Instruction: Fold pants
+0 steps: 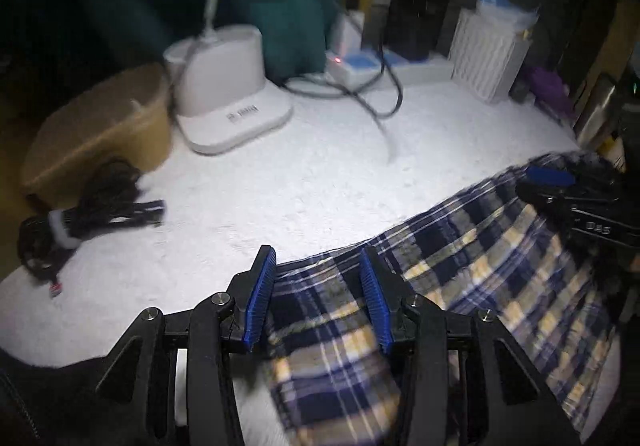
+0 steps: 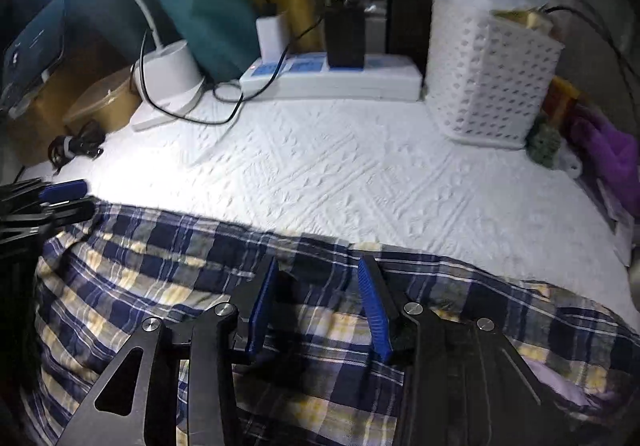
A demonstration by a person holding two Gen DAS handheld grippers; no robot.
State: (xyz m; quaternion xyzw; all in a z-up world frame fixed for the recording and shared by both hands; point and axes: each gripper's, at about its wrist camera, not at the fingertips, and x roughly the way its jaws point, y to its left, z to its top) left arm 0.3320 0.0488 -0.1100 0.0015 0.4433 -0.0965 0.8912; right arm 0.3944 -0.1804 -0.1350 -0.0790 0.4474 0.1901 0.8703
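Observation:
The pants (image 1: 492, 270) are blue, white and yellow plaid and lie on a white textured cloth (image 1: 320, 174). In the left wrist view my left gripper (image 1: 318, 266) is open over the pants' left end, cloth lying between its blue pads. My right gripper (image 1: 560, 190) shows at the right, over the far end. In the right wrist view the pants (image 2: 168, 286) spread across the bottom. My right gripper (image 2: 316, 270) is open above their upper edge. My left gripper (image 2: 60, 198) shows at the left edge.
A white lamp base (image 1: 232, 94), a tan box (image 1: 100, 130) and a bundled black cable (image 1: 80, 222) stand at the left. A power strip (image 2: 332, 78) with plugged chargers, a white perforated basket (image 2: 488, 74) and purple cloth (image 2: 612, 154) line the back and right.

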